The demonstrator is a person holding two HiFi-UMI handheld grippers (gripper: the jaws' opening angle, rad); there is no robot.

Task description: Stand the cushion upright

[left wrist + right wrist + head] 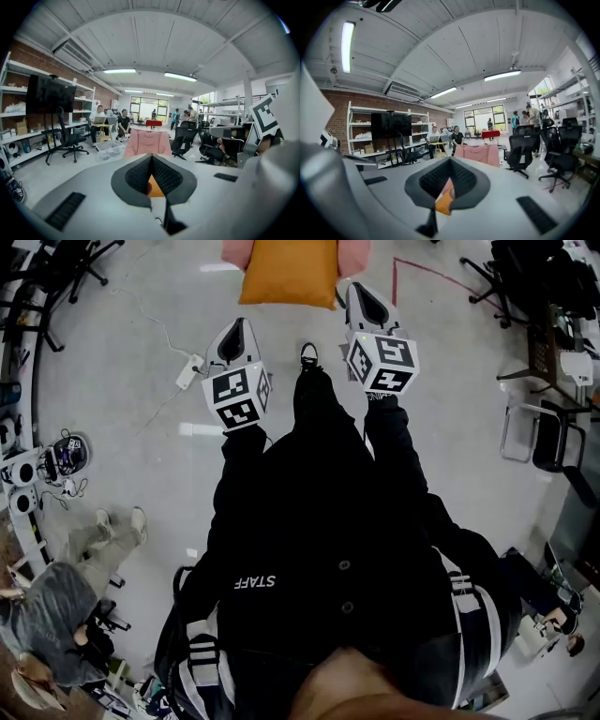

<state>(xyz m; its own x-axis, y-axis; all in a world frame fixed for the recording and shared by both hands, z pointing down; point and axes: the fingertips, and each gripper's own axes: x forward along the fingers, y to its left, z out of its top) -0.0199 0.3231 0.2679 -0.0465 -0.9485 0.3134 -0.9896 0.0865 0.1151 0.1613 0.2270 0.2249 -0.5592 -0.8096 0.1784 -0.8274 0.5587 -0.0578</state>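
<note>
In the head view an orange cushion (pixel 289 273) lies on a pink armchair (pixel 354 253) at the top, straight ahead of me. My left gripper (pixel 236 331) hangs over the floor a short way below the cushion's left corner, its jaws shut and empty. My right gripper (pixel 359 292) is beside the cushion's lower right corner, also shut and holding nothing. In the left gripper view the pink armchair (pixel 147 143) stands beyond the gripper (pixel 151 159), and orange cushion (pixel 154 187) shows under the closed tips. In the right gripper view, orange cushion (pixel 445 204) shows below the gripper (pixel 450 161).
A white power strip (pixel 190 371) with its cable lies on the floor to the left. A person (pixel 66 601) crouches at lower left. Black office chairs (pixel 520 140) stand right of the armchair. Red tape (pixel 422 268) marks the floor at upper right.
</note>
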